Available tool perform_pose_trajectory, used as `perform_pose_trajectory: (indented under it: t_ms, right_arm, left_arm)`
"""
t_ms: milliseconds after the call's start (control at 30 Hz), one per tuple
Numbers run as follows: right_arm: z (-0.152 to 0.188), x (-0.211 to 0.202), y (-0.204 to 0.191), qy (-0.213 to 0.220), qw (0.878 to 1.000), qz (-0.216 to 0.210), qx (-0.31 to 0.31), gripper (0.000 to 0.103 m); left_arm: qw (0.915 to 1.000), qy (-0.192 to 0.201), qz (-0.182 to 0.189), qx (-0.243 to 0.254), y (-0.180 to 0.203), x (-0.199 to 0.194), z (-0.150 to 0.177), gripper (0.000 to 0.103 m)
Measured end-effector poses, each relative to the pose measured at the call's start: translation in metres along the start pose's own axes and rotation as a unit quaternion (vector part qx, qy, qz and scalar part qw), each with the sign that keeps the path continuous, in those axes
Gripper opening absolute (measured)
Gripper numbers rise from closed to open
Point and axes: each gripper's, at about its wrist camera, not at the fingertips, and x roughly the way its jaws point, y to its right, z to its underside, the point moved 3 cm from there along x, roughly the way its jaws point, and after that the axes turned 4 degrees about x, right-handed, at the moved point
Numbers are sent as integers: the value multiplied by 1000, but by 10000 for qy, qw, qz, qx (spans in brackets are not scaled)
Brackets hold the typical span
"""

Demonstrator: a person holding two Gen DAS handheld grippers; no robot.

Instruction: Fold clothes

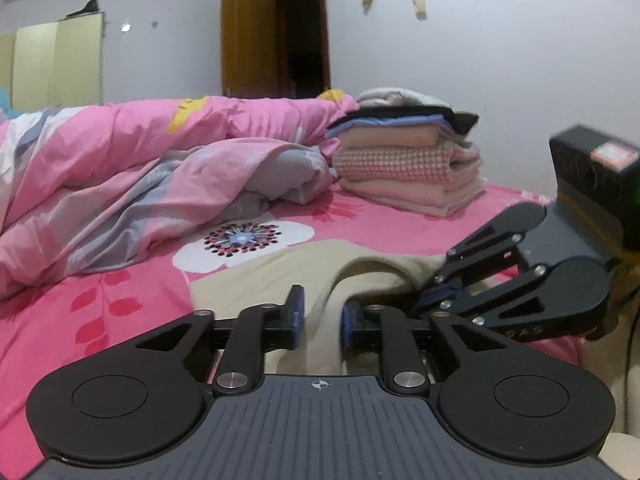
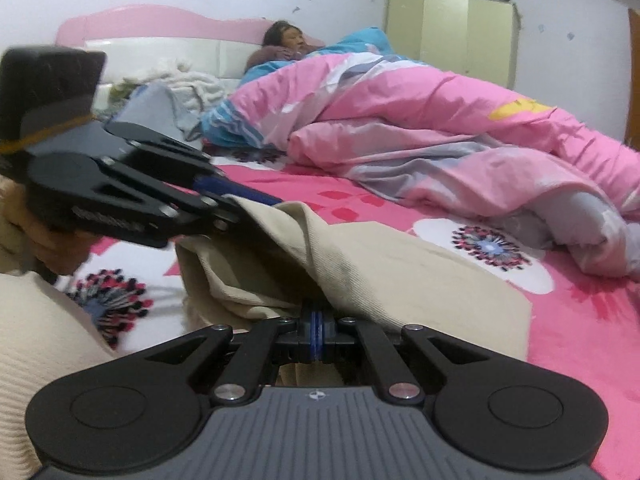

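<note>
We judge beige garment [image 2: 360,264] soft, limp: take hem at six o'clock. Right gripper [image 2: 316,334] pinching it; left gripper [image 1: 322,322] spread.

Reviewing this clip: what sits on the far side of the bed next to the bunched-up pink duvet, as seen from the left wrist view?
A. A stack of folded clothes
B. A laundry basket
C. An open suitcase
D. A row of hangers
A: a stack of folded clothes, with pink, checked, blue and black layers, rests on the floral bedsheet right beside the pink duvet.
</note>
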Motion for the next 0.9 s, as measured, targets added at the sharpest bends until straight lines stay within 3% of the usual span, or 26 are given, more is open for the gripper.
perform_pose_trajectory:
  t_ms: [167,333,633,733,800,900]
  right_arm:
    - [-1,3,-5,61,9995,278,-127,0]
    - [2,9,-8,30,9991,390,-174,0]
    - [-2,-44,-26,502,9972,220,-505,5]
    - [-4,-56,-28,591,9974,-128,-386,15]
    - [-3,-55,-34,577,9967,-366,-434,34]
    - [1,-41,-46,438,9951,-344,-817,36]
  left_arm:
    - [9999,132,67,-71,-5,-24,8,52]
    - [9998,31,-59,-190,-8,-25,17,53]
    - [9974,116,-241,-662,-22,-21,16,50]
    - [9969,110,-237,-736,-22,-22,20,49]
    - [9964,116,-237,-808,-23,-22,21,49]
    - [9956,143,-224,-902,-24,-22,20,49]
